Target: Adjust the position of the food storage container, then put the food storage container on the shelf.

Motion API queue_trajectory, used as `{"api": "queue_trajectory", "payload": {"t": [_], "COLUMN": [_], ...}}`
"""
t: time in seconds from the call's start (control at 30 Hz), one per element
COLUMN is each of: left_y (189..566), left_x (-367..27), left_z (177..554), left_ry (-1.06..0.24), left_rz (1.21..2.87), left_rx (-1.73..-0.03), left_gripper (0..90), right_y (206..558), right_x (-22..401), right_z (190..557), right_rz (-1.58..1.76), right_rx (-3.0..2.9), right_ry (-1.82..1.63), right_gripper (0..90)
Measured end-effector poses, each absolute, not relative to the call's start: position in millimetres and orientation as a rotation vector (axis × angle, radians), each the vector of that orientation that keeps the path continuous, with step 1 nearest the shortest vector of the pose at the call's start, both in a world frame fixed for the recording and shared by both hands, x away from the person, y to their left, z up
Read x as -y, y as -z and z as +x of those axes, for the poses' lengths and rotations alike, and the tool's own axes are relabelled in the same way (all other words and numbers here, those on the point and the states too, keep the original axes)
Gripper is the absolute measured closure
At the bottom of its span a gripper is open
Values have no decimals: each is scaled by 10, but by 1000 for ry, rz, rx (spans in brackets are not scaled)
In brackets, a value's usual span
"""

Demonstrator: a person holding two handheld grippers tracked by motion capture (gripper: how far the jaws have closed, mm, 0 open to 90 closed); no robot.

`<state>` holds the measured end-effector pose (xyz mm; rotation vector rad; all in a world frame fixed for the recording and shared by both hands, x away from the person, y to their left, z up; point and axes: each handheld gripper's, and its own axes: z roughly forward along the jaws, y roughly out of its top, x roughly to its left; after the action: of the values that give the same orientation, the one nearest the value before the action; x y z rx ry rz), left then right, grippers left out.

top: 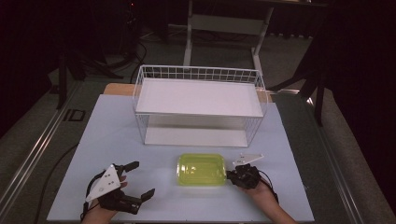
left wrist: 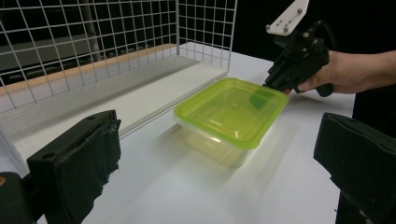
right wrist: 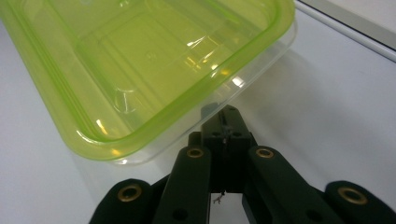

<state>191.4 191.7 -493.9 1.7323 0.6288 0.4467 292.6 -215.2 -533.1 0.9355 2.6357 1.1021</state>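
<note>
Box (top: pixel 201 169) sits on the bench (top: pixel 116 140), just before the wire rack (top: pixel 198 100). Right claw (top: pixel 232 176), jaws closed and empty, presses its tip against the box's end; pushed off-centre, I judge the box could twist or skid. Left claw (top: pixel 140 179) gapes wide, holding nothing.

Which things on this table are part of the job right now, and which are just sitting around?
In the job:
- green-lidded container
- right gripper, jaws shut at the container's rim
- left gripper, open, pointed toward the container

Just sitting there:
- white wire rack behind the container, nothing touching it
- table
</note>
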Motion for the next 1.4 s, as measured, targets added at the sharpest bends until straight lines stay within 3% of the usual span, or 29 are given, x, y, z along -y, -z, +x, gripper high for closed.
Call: {"api": "queue_trajectory", "payload": {"t": [0.37, 0.73, 0.87, 1.1, 1.13, 1.27, 1.4], "left_y": [4947, 4936, 4911, 4850, 4835, 4736, 4656], "left_x": [-1918, -1964, -1955, -1903, -1894, -1851, -1798], "left_z": [1916, 1933, 1942, 1980, 1984, 2009, 2046], "left_ry": [-434, -438, -499, -401, -385, -331, -320], "left_rz": [1732, 1694, 1699, 1732, 1735, 1743, 1786], "left_rx": [-628, -677, -687, -733, -725, -697, -678], "left_gripper": [14, 14, 14, 14, 14, 14, 14], "right_y": [5369, 5169, 5048, 4825, 4785, 4665, 4578], "right_x": [1920, 2194, 2299, 2348, 2346, 2324, 2290], "right_z": [2952, 2906, 2829, 2711, 2694, 2644, 2604], "right_rz": [892, 941, 944, 929, 901, 872, 821], "right_rx": [-2671, -2552, -2538, -2457, -2448, -2362, -2295], "right_ry": [-1099, -1086, -1173, -1293, -1302, -1299, -1318], "right_gripper": [900, 900, 753, 306, 211, 129, 124]}}
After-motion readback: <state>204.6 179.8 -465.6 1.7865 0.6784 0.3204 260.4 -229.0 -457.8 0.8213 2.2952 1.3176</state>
